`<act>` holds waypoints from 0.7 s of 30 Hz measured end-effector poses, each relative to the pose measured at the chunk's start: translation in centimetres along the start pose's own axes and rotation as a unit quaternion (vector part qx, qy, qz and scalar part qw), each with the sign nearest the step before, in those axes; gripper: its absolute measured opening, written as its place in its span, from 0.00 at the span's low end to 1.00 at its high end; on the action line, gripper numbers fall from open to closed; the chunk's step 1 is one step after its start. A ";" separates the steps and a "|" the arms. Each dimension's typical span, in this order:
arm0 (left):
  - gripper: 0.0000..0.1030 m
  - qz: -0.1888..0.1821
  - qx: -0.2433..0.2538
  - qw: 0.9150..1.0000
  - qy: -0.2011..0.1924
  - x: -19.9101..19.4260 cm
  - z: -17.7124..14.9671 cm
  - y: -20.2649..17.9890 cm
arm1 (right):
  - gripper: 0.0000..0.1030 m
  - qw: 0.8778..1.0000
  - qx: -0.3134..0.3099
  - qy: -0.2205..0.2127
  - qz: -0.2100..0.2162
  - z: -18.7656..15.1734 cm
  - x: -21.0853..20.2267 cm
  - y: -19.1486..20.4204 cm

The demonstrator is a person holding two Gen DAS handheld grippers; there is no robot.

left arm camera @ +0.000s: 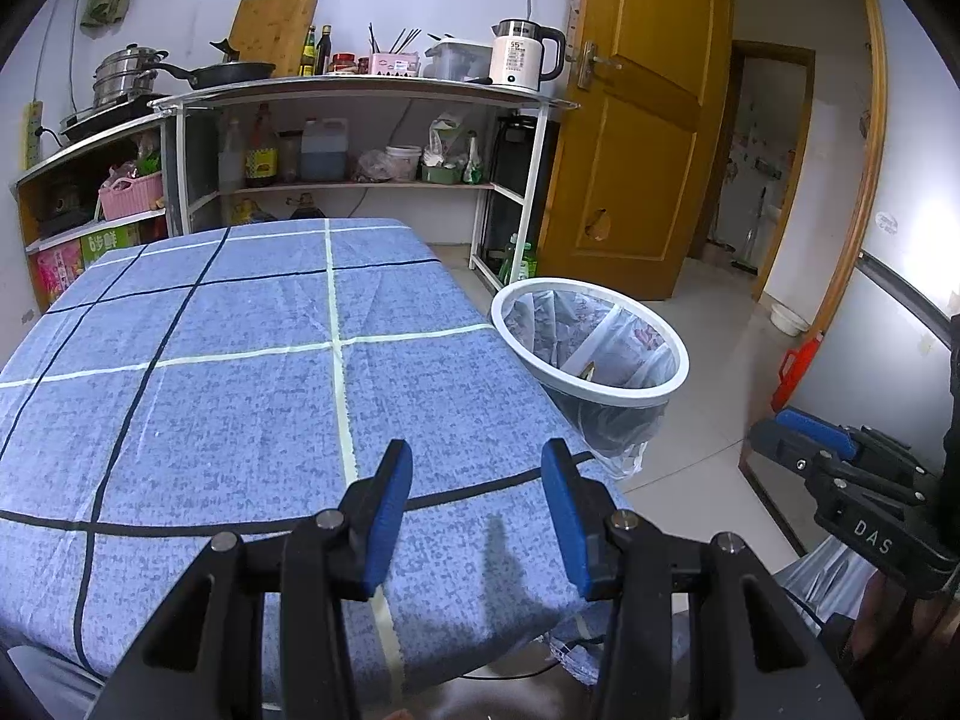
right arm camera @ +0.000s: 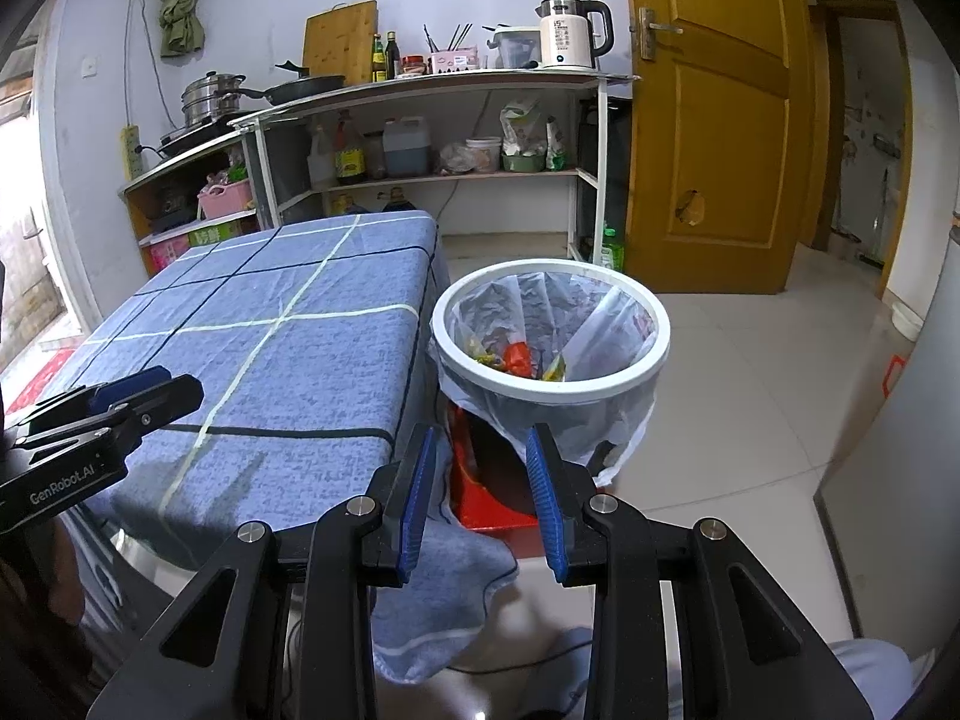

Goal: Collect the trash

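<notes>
A white-rimmed trash bin (left arm camera: 591, 387) with a clear bag stands on the floor at the table's right edge; in the right wrist view the bin (right arm camera: 549, 393) holds red, green and yellow wrappers (right arm camera: 516, 358). My left gripper (left arm camera: 477, 456) is open and empty over the near part of the blue checked tablecloth (left arm camera: 240, 396). My right gripper (right arm camera: 479, 441) is open and empty, off the table's near right corner, just short of the bin. The left gripper also shows in the right wrist view (right arm camera: 150, 387), and the right gripper in the left wrist view (left arm camera: 810, 429). No loose trash shows on the cloth.
A red stool (right arm camera: 492, 498) stands under the bin's near side. Kitchen shelves (left arm camera: 360, 96) with pots, bottles and a kettle (left arm camera: 522, 57) line the back wall. A yellow wooden door (left arm camera: 636, 120) stands open at the right, with tiled floor (right arm camera: 750, 420) beyond.
</notes>
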State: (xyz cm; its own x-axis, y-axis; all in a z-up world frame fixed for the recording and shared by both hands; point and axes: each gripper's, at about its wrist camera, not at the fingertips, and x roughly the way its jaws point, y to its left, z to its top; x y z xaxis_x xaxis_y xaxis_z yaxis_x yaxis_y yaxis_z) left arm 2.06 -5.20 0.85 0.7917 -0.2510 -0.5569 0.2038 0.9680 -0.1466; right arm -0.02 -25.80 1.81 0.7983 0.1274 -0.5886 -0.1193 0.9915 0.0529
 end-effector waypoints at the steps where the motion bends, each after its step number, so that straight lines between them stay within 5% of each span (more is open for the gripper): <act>1: 0.45 0.000 0.000 1.000 0.000 -0.1 -0.1 -0.1 | 0.32 1.000 0.000 0.000 0.000 0.0 0.0 0.0; 21: 0.45 0.004 0.000 1.000 0.004 -0.1 -0.4 -0.2 | 0.32 1.000 -0.001 0.001 0.000 0.1 -0.3 0.0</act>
State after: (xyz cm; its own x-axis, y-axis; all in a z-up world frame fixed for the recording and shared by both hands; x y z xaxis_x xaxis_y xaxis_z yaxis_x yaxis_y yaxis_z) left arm 1.72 -5.41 0.61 0.7886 -0.2440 -0.5645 0.1984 0.9698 -0.1420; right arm -0.18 -25.81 2.05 0.7969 0.1282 -0.5904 -0.1216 0.9913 0.0510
